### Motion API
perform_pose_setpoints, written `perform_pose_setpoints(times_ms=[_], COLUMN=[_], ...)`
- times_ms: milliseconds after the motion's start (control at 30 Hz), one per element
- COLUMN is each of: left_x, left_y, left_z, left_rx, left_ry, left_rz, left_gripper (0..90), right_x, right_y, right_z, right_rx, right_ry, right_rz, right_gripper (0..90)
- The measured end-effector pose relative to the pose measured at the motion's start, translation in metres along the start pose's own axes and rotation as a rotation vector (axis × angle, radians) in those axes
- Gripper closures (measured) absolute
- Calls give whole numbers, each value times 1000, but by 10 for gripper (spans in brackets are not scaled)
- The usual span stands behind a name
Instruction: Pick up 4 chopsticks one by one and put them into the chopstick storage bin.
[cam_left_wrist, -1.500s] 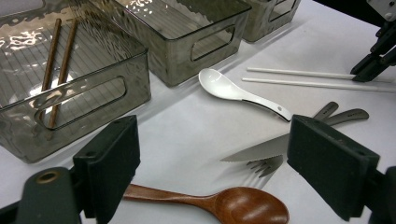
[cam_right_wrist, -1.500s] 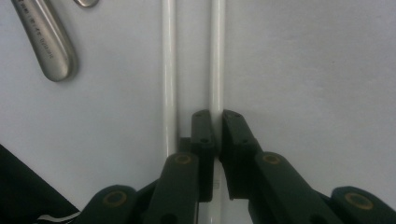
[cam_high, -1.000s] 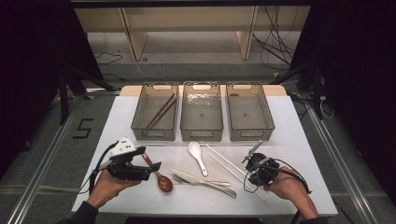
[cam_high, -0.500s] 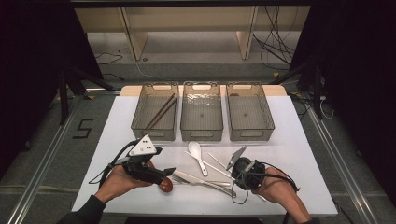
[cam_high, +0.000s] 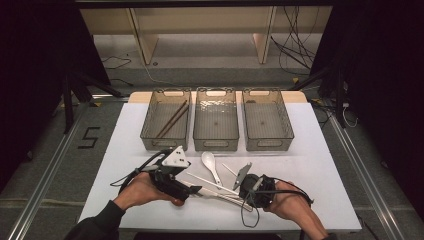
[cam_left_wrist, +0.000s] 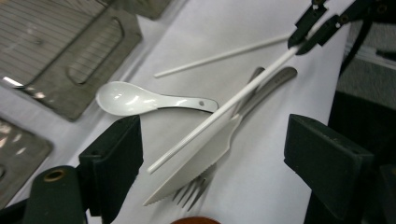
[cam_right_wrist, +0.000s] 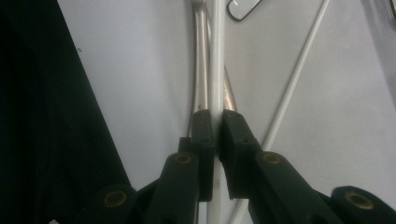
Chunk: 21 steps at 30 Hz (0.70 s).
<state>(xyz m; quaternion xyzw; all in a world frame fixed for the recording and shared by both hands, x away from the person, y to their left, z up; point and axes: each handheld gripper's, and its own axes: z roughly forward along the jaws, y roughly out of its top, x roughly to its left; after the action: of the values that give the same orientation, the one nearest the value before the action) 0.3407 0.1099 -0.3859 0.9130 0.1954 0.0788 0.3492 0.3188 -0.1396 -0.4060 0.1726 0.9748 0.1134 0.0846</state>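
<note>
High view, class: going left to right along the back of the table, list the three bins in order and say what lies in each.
Left bin holding brown chopsticks → middle bin, nothing visible inside → right bin, nothing visible inside.

Three clear bins (cam_high: 216, 120), two brown chopsticks (cam_high: 172, 119), two white chopsticks (cam_left_wrist: 224, 108), one white spoon (cam_left_wrist: 140, 99), one knife (cam_left_wrist: 196, 163), one fork (cam_left_wrist: 194, 189).

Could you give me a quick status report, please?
Right gripper shut on white chopstick. Left gripper open above knife. Fork beneath.
</note>
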Motion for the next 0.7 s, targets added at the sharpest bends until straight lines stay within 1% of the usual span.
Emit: perform_pose_setpoints(times_ms=[33, 100, 133, 167, 233, 267, 300, 333, 433, 467, 500, 567, 633, 667, 700], left_x=[-2, -4, -5, -6, -7, -8, -8, -9, -10, -11, -13, -17, -19, -19, -19], left_y=[1, 4, 5, 7, 11, 13, 15, 16, 19, 19, 19, 20, 20, 20, 20], left_z=[3, 7, 9, 11, 13, 14, 16, 18, 25, 27, 29, 31, 32, 33, 34], left_rx=[16, 44, 53, 58, 75, 78, 91, 104, 139, 155, 167, 190, 200, 206, 215], left_ry=[0, -5, -5, -6, -22, -29, -35, -42, -65, -72, -79, -88, -100, -102, -105], left_rz=[17, 39, 48, 52, 70, 73, 81, 82, 88, 94, 102, 114, 122, 127, 129], left_gripper=[193, 202, 205, 207, 229, 241, 247, 258, 288, 300, 317, 347, 383, 402, 420], right_x=[0, 1, 1, 2, 4, 5, 5, 6, 9, 11, 11, 12, 13, 13, 13], right_y=[0, 1, 1, 1, 2, 2, 2, 3, 5, 5, 6, 6, 6, 6, 6], right_z=[0, -1, -1, -1, -1, -1, -1, -1, -2, -2, -3, -3, -3, -4, -4], right_rx=[1, 3, 6, 10, 13, 17, 16, 14, 13, 10, 13, 13, 11, 13, 10], right_ry=[-3, -3, -4, -4, -7, -8, -4, -6, -1, -1, 0, -1, 0, -1, 1], right_rz=[-10, -13, -26, -28, -42, -53, -65, -72, -87, -83, -96, -107, -106, -118, -119], right_gripper=[847, 847, 847, 847, 847, 847, 847, 847, 847, 847, 847, 847, 847, 847, 847])
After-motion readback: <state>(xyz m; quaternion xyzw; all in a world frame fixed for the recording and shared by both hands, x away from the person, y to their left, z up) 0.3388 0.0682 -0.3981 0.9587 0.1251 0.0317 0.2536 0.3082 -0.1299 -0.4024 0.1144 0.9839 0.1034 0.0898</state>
